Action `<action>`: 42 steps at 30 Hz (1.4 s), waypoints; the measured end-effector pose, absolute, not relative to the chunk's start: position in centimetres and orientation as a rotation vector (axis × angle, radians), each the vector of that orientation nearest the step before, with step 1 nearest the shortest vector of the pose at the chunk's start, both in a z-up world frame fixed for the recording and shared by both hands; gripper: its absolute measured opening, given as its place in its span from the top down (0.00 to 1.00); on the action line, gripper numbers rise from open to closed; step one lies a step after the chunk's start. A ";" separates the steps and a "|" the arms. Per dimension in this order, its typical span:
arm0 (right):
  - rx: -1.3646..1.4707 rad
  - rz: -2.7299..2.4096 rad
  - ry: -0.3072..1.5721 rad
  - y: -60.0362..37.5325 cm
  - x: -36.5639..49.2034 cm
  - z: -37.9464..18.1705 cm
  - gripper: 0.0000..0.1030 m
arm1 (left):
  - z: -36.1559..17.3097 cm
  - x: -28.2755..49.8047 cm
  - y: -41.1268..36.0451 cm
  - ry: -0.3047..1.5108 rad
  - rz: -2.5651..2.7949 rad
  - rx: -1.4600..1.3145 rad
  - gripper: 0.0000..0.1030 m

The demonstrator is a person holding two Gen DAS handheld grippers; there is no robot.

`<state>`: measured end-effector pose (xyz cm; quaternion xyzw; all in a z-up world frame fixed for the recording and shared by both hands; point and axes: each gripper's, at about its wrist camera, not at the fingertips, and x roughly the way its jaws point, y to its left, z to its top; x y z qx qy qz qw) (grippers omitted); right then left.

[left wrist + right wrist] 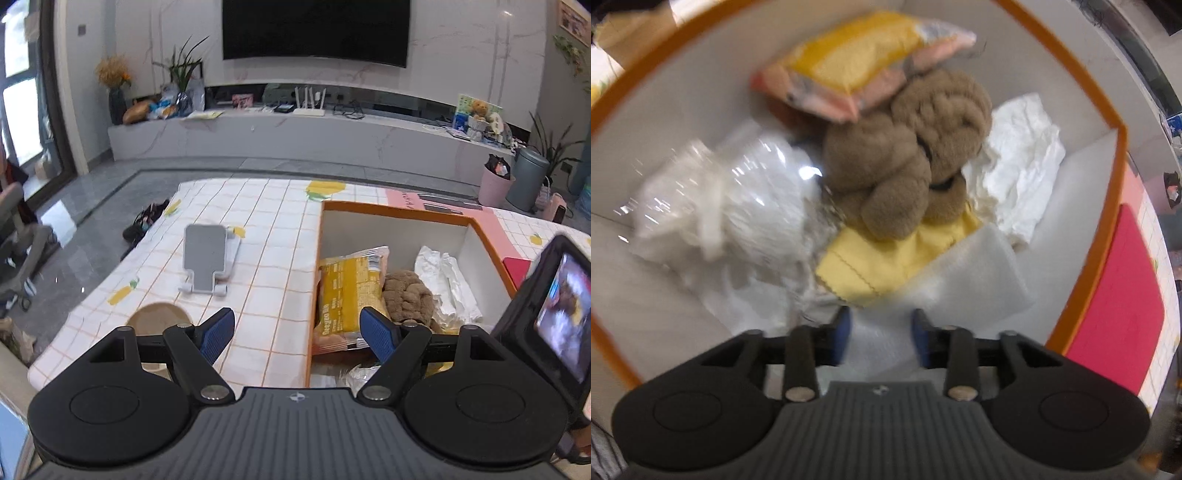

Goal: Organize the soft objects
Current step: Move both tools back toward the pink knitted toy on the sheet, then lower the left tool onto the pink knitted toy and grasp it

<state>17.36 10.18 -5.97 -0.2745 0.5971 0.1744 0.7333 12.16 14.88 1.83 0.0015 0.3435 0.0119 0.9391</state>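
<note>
I see a box (pixel 1104 206) with smooth, matt white walls inside and an orange rim. In the box, a fuzzy brown plush toy (pixel 908 155) lies in the middle on a soft yellow cloth (pixel 886 258), with a shiny, crinkly yellow snack bag (pixel 860 62) behind it, clear glossy plastic wrap (pixel 713 199) on one side and crumpled white paper (pixel 1019 173) on the other. Beside the box, the table has a smooth checked cloth (pixel 258 229) with a matt grey plastic stand (pixel 207 258) on it.
</note>
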 end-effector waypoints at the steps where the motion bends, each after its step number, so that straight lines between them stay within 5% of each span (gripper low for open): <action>1: -0.606 0.381 1.298 10.4 17.2 -5.4 0.49 | 2.0 12.0 14.6 0.696 0.022 0.014 0.14; 4: -0.645 0.350 1.239 11.0 16.6 -3.5 0.33 | 2.6 11.6 14.1 0.683 0.058 0.032 0.13; 16: -0.548 0.404 1.041 6.8 12.7 6.3 0.20 | 7.5 8.1 11.4 0.533 0.024 -0.013 0.13; 25: -0.424 0.263 0.814 -6.1 8.4 13.3 0.14 | 10.0 2.9 1.6 0.468 -0.181 0.119 0.13; 32: -0.301 0.015 0.736 -18.3 5.8 10.7 0.10 | 8.2 1.3 -6.9 0.460 -0.368 0.155 0.11; 42: 0.028 -0.135 0.715 -29.4 7.1 -0.6 0.09 | -1.6 7.1 -17.9 0.541 -0.454 0.175 0.10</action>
